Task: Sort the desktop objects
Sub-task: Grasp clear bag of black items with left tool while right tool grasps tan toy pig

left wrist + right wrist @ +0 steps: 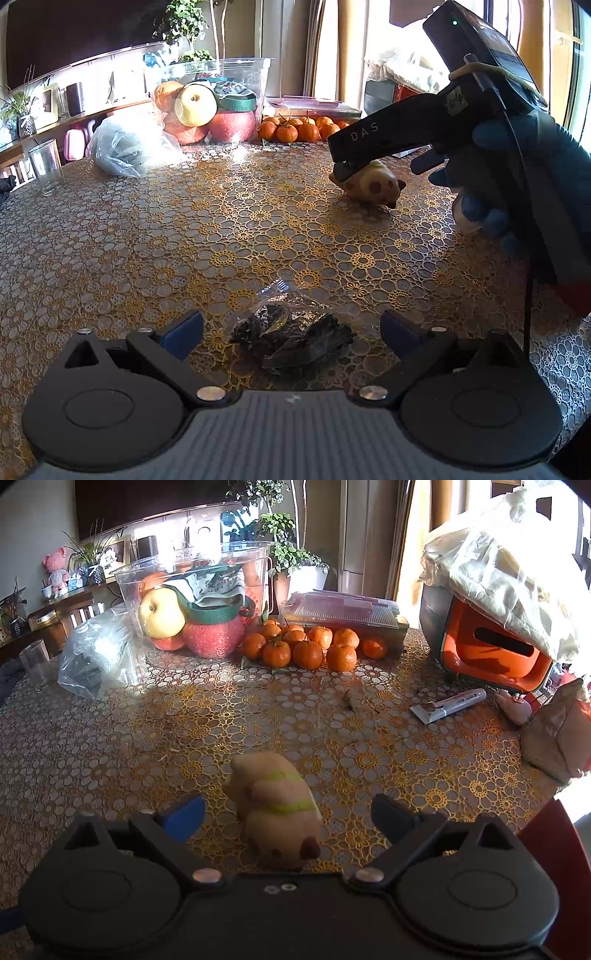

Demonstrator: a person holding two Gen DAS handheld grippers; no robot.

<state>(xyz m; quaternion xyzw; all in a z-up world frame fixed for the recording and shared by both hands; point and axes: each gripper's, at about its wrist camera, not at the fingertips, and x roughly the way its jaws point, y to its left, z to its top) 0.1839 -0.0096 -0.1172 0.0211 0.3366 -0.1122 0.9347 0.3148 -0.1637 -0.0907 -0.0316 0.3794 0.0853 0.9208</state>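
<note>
Both jaws stand wide apart, gripping nothing. Your left gripper [291,330] straddles one small clear packet [291,339] of dark, crinkled contents lying on the table [147,240]; the blue pads sit on either side, not touching it. Your right gripper [288,814] straddles one tan plush toy [277,808], soft and rounded, with two yellow-green bands across its back and brown spots near the snout; the pads stand clear of it.

A lace-patterned cloth of gold and white rings covers the table. At the far edge stands one clear plastic tub [199,590] of fruit: a yellow pear [160,613], a red apple and oranges. Beside it lies a cluster of about ten tangerines [310,646], one crumpled plastic bag [96,657] and one drinking glass [35,662].

Only the right view shows the white tube [448,705] and orange container [491,650]. Only the left view shows the packet and your gloved right hand [491,192].
</note>
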